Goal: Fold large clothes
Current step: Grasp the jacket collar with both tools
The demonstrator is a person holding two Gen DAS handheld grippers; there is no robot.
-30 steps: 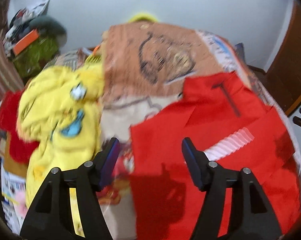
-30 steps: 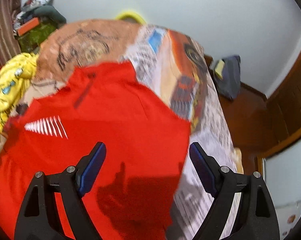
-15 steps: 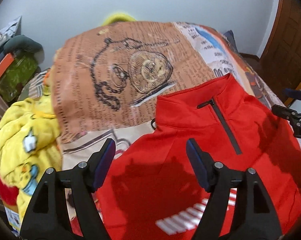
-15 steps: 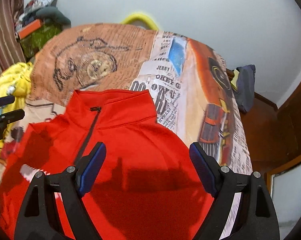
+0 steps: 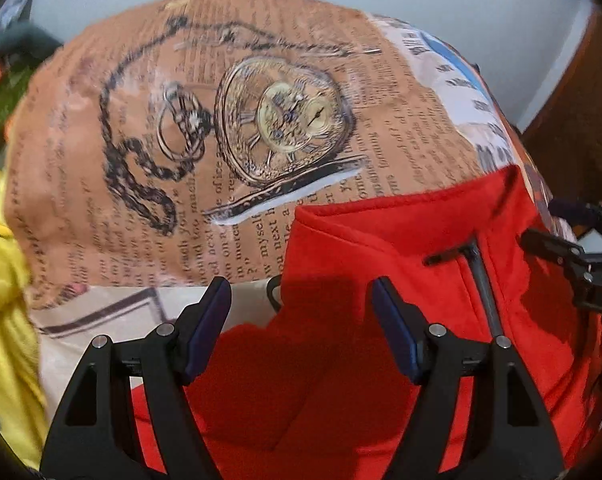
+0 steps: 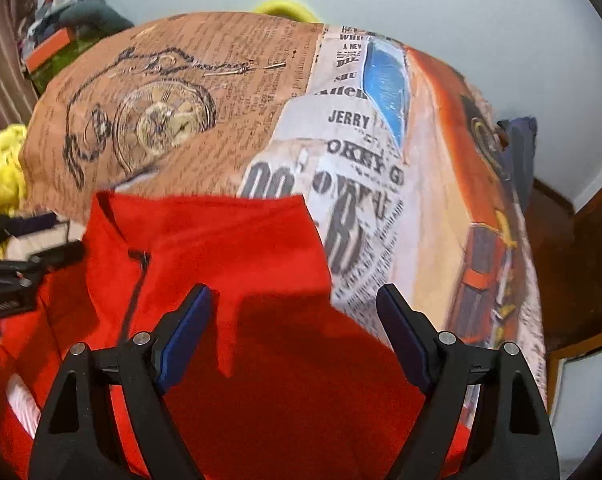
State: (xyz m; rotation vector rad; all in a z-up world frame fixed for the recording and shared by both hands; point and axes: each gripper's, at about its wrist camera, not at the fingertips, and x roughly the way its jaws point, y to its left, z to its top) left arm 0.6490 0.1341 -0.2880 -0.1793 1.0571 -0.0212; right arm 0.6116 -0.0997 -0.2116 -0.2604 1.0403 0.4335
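- A red pullover (image 5: 401, 264) lies spread on a bed, filling the lower middle and right of the left wrist view and the lower left and middle of the right wrist view; its collar stands at the top edge and a dark zip (image 5: 483, 284) runs down from it.
- The left gripper (image 5: 301, 332) hangs over the pullover's collar-side shoulder at the bottom of its own view, jaws spread wide; they have just been opening, with only cloth beneath them and nothing pinched.
- The right gripper (image 6: 293, 332) sits over the other shoulder, jaws likewise wide and just closing a little, its blue pads (image 6: 183, 340) clear of the fabric.
- Each gripper shows as a dark shape at the side edge of the other's view.
- Under the pullover is a printed bedspread (image 5: 205, 128) (a pocket watch on tan newsprint, then headlines and an orange car toward the right).
- A yellow garment (image 5: 5, 320) bunches at the left edge.
- In the upper left corner of the right wrist view, a pile of belongings (image 6: 69, 32) stands against the wall; it is too blurred to tell whether any container holds them.
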